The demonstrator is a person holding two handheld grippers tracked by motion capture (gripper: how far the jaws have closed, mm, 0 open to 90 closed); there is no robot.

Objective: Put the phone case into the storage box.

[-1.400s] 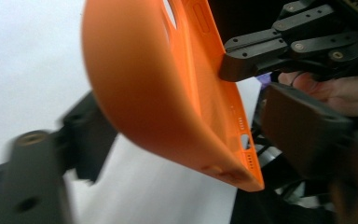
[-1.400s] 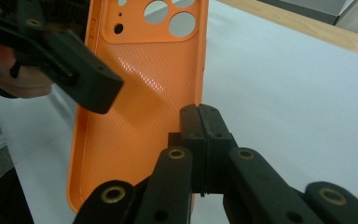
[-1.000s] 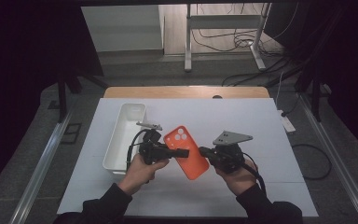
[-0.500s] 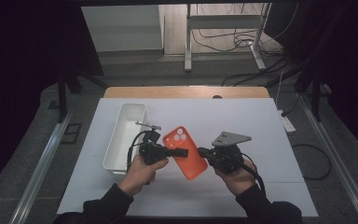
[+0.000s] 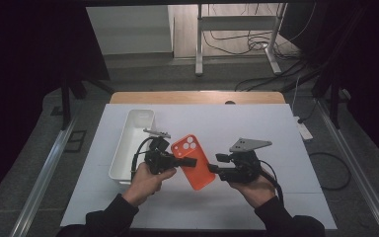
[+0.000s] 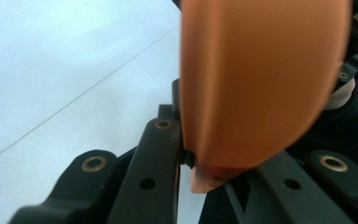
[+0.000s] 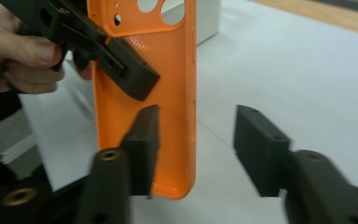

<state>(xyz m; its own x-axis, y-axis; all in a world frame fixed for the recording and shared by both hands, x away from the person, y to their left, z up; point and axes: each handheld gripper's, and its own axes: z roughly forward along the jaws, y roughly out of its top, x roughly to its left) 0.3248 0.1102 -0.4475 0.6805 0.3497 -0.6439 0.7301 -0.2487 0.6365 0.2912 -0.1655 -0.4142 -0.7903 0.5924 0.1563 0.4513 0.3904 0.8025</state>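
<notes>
Between both hand-held grippers hangs the orange phone case [image 5: 193, 161].

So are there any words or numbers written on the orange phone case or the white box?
No readable text on the orange phone case: only camera holes and a plain surface.
No readable text on the white box: its walls look blank.
No label can be made out on the left gripper or the right gripper.

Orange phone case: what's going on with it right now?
A person holds the orange phone case above the white table with two grippers. The left gripper is clamped on it. The right gripper has just been opening; its fingers stand apart with the case's edge between them. A white bin sits to the left.
</notes>
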